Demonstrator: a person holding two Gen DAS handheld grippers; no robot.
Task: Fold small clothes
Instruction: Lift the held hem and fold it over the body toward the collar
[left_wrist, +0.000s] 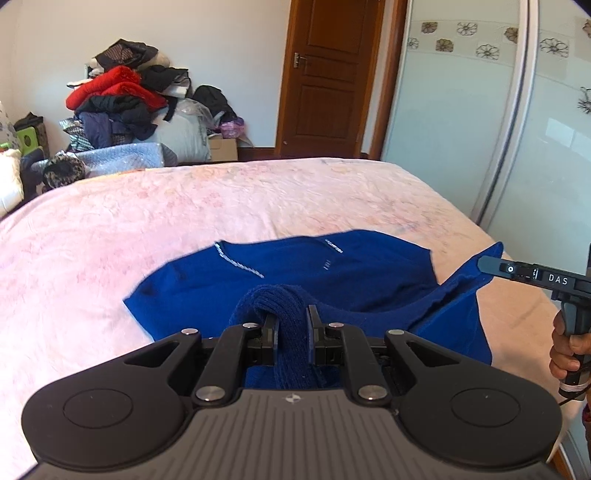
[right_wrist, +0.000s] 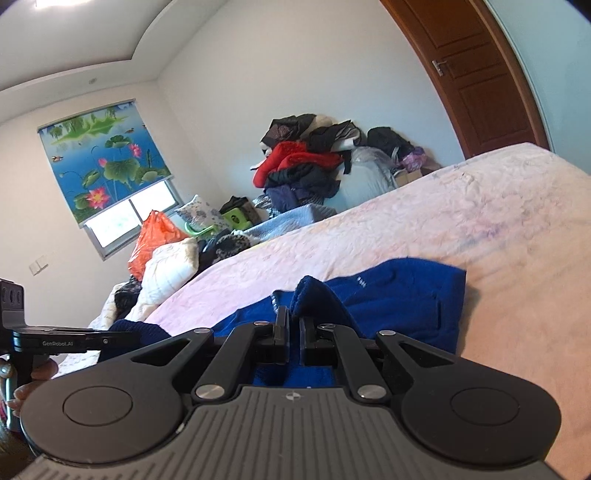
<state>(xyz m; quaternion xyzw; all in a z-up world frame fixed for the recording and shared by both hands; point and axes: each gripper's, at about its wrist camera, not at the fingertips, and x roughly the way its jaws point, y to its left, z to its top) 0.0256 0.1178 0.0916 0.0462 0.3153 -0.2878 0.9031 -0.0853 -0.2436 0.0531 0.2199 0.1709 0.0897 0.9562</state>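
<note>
Clamped between the fingers of the left tool (left_wrist: 291, 325) is a thick ribbed fold of the blue sweater (left_wrist: 332, 266), and the right tool (right_wrist: 293, 326) is likewise closed on another raised edge of it. From the left wrist, the right tool is seen at the far right with a hand (left_wrist: 567, 350) on its grip, lifting a corner of the cloth; a frosted wardrobe door (left_wrist: 461, 110) is shown only there. From the right wrist, a lotus-print window blind (right_wrist: 99, 162) and an orange bag (right_wrist: 155, 236) are seen instead. The sweater is spread on the pink bed (left_wrist: 221, 199), deep blue, knitted, partly doubled over, with short lines of pale stitching.
</note>
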